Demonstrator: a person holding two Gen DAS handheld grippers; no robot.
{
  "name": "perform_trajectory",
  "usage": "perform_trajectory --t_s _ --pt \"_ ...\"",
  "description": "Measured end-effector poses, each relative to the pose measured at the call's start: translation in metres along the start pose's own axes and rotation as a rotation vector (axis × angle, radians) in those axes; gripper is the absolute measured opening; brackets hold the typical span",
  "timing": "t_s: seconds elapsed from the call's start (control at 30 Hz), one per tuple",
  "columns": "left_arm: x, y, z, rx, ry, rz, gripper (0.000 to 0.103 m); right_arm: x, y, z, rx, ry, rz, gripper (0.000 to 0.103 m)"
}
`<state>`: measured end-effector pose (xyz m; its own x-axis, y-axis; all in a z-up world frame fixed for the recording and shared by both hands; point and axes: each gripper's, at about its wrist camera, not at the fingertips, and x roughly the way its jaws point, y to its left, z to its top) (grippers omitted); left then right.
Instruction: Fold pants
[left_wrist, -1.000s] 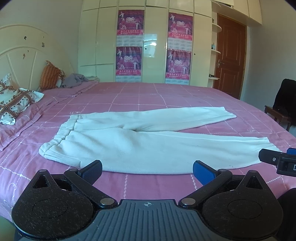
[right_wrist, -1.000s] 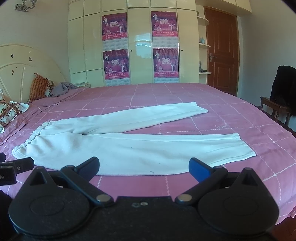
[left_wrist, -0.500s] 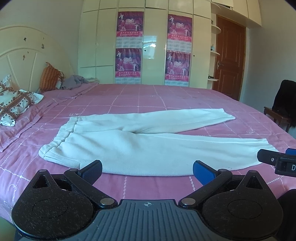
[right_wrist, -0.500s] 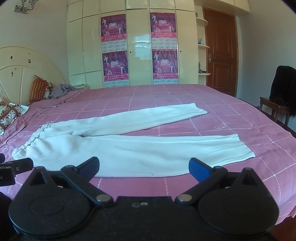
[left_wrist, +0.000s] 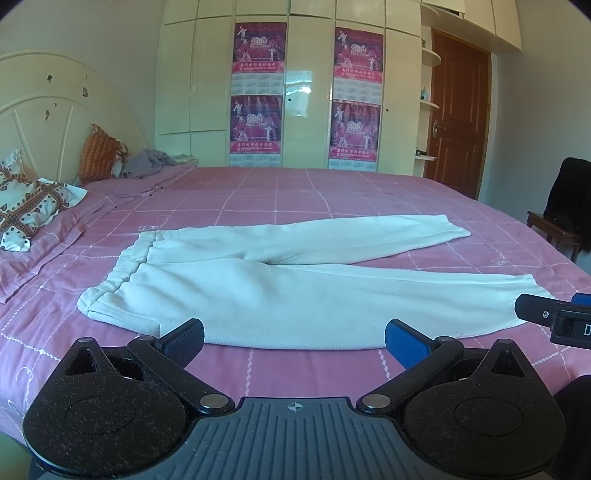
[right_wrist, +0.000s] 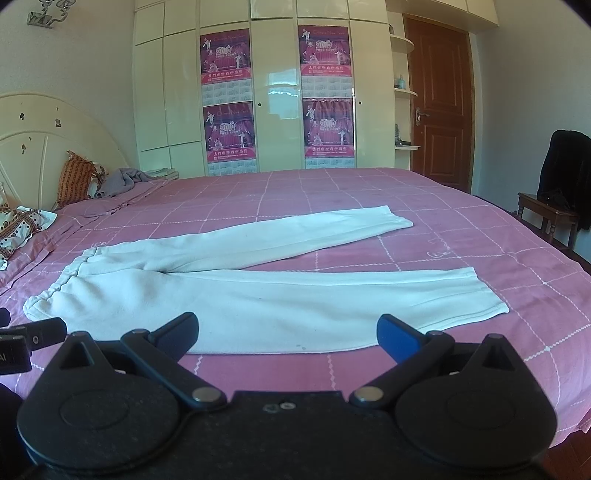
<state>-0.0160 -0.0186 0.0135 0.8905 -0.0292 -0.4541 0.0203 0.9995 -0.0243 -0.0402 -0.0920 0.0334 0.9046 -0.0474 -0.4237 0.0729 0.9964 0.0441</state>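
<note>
A: Item one, pants. Location?

B: Cream sweatpants, laid flat on the pink checked bed. Waistband is recorded toward 9 o'clock, both cuffs toward 3 o'clock. The far leg is splayed away toward 1 o'clock; the near leg is run straight along the bed edge.

A: Item two, grippers?

B: Left gripper: jaws spread wide, nothing held, hung just short of the near hem at 6 o'clock. Right gripper: likewise spread wide and empty, also at 6 o'clock of the near leg.

A: Progress entry?

B: No fold is seen; the task is judged to be at its start.

A: Handling note for the first step?

B: A lengthwise fold is advised: waistband corner to be taken by the left, near cuff by the right. Only the near leg's layers should be pinched, low and clear of the sheet. Both ends are best lifted together and carried over, edges matched to the far leg, which may need straightening first.
</note>
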Motion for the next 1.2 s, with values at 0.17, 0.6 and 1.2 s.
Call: perform_trajectory --t_s 0.17,0.6,1.2 --pt "0.0000 -0.0001 0.0001 0.000 0.001 0.000 0.103 0.0000 -0.0004 -0.0005 0.001 0.000 -0.001 0.103" --pt "0.0002 -0.0008 0.0002 0.002 -0.001 -0.001 0.103 0.0000 -0.0006 -0.0003 0.001 -0.001 0.000 0.103" --pt "0.0056 0.0041 -0.0003 0.002 0.022 0.026 0.103 -0.0005 -0.0006 -0.0018 -0.006 -0.004 0.027 0.103"
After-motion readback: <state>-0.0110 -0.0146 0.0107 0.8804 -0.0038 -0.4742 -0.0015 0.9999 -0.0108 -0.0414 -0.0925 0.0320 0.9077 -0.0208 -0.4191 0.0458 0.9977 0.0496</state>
